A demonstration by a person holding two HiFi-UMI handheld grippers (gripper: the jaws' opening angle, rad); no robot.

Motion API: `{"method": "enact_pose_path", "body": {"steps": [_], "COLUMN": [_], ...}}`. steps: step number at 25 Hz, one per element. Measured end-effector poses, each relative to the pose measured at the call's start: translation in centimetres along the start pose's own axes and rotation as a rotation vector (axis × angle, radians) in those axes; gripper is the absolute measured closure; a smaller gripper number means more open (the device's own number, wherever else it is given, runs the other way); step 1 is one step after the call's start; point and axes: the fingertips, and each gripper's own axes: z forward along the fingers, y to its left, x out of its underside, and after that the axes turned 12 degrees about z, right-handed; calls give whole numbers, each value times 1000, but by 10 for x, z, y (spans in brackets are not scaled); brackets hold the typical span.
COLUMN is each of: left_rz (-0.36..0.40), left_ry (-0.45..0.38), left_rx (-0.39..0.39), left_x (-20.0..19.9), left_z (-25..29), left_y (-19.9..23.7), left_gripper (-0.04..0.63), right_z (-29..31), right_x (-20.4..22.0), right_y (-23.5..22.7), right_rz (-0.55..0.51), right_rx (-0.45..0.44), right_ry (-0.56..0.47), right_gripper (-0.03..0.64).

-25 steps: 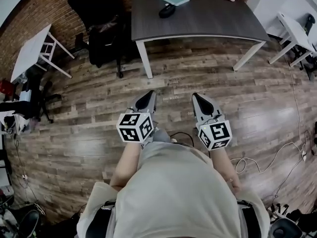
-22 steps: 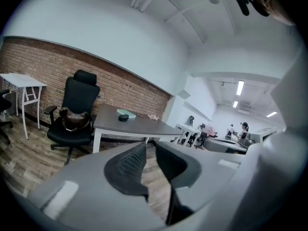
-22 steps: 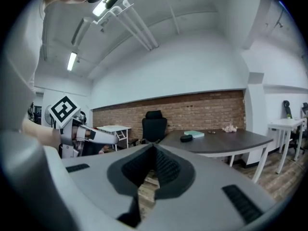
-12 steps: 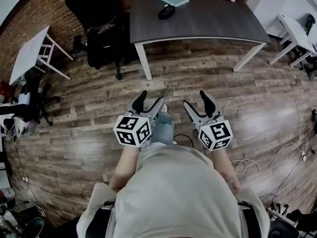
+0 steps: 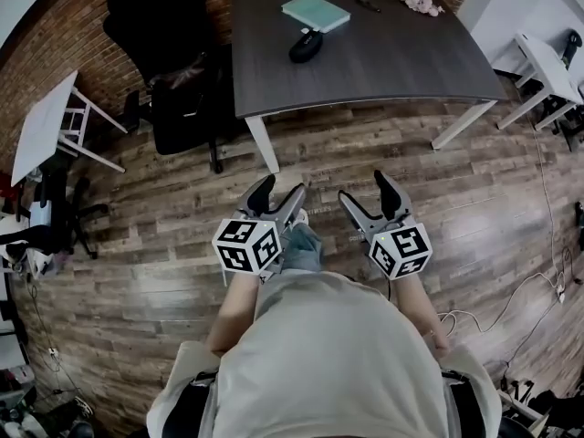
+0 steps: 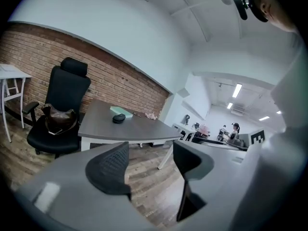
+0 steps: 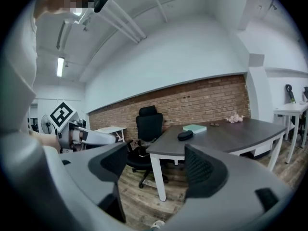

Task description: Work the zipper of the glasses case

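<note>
The black glasses case point(image 5: 306, 45) lies zipped on the dark grey table point(image 5: 392, 57), far ahead of both grippers. It also shows small in the left gripper view point(image 6: 119, 118) and in the right gripper view point(image 7: 185, 135). My left gripper point(image 5: 278, 192) and right gripper point(image 5: 367, 190) are held side by side at waist height over the wooden floor, well short of the table. The jaws of both are opening, with nothing between them. Only floor and the distant table show between the left gripper's point(image 6: 149, 162) and the right gripper's point(image 7: 156, 165) jaws.
A teal book point(image 5: 315, 12) lies behind the case, and a pink object point(image 5: 420, 4) sits at the table's far right. A black office chair point(image 5: 173, 71) stands left of the table. White tables stand at far left point(image 5: 50, 121) and far right point(image 5: 547, 62). Cables point(image 5: 511, 299) trail across the floor.
Both grippers went from shut to wide open. The table has come slightly lower and nearer in the head view.
</note>
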Motion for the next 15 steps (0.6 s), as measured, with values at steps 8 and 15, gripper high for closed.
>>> {"method": "enact_pose_path", "body": {"steps": [8,15], "left_rz": [40,53], "left_ry": [5,6], "left_rx": [62,66], "left_x": [-57,-91], "left_z": [84,145], "left_y": [76,135], "left_gripper": [305,299], "right_z": [103,174], "right_x": [-48,-77], "right_y": [-36,-66], "right_rz": [-5,-17], "right_rx": [25,50], "right_ry": [9,-11], "right_gripper": [270,270]}}
